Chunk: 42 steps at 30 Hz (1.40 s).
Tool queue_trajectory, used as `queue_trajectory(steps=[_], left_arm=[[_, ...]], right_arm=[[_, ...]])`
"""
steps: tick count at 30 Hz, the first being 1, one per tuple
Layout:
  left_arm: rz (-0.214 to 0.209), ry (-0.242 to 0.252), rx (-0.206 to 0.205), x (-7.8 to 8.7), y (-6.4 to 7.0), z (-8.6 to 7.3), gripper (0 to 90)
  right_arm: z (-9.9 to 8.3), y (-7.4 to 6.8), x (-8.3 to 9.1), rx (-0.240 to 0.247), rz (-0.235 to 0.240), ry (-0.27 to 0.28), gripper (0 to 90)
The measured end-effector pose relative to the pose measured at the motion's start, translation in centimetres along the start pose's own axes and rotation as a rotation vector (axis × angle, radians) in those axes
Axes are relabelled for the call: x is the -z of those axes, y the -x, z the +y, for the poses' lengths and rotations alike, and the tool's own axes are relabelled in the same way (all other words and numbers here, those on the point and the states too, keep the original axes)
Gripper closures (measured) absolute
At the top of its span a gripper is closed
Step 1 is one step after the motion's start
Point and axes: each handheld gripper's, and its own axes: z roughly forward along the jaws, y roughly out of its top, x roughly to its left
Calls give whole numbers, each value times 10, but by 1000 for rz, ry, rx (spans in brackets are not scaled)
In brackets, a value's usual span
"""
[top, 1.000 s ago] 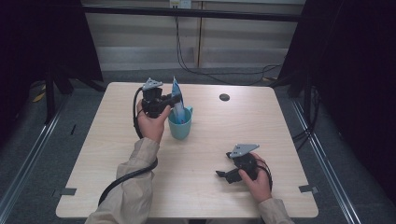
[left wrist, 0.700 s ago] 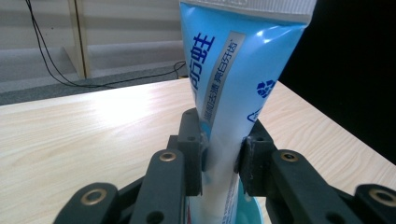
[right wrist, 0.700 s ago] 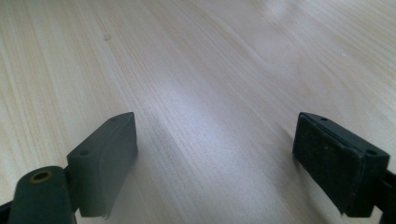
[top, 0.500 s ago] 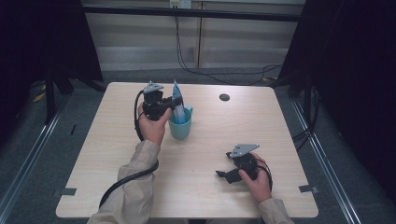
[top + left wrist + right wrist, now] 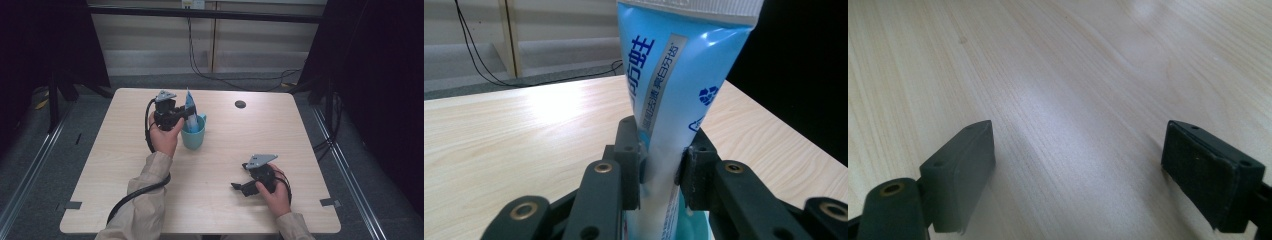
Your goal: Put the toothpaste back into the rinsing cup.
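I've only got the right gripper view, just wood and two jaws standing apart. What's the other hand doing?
Observer: The left gripper is shut on a blue toothpaste tube, jaws pinching its lower part.
Operator: Is the tube lying on the table?
Observer: No, it stands upright with its lower end inside a teal mug, crimped end on top.
Operator: And where is my gripper relative to that mug?
Observer: The right gripper rests low on the table near the front edge, well apart from the mug, open and holding nothing.
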Motion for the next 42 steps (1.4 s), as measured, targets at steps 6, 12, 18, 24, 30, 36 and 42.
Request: queue_trajectory(steps=[6, 12, 18, 24, 30, 36, 42], left_arm=[[4, -6, 2, -1, 1, -1, 738], [8, -14, 8, -3, -1, -3, 736], [7, -18, 12, -4, -1, -4, 735], [7, -17, 11, -4, -2, -4, 733], [5, -20, 22, -4, -5, -3, 730], [8, -26, 23, -5, -8, -2, 726], [17, -27, 30, -4, -10, -2, 723]], right_arm=[[0, 0, 0, 1, 0, 1, 137], [0, 0, 0, 1, 0, 1, 137], [0, 0, 0, 1, 0, 1, 137], [0, 0, 0, 2, 0, 1, 137], [0, 0, 0, 1, 0, 0, 137], [0, 0, 0, -1, 0, 0, 137], [0, 0, 0, -1, 1, 0, 137]])
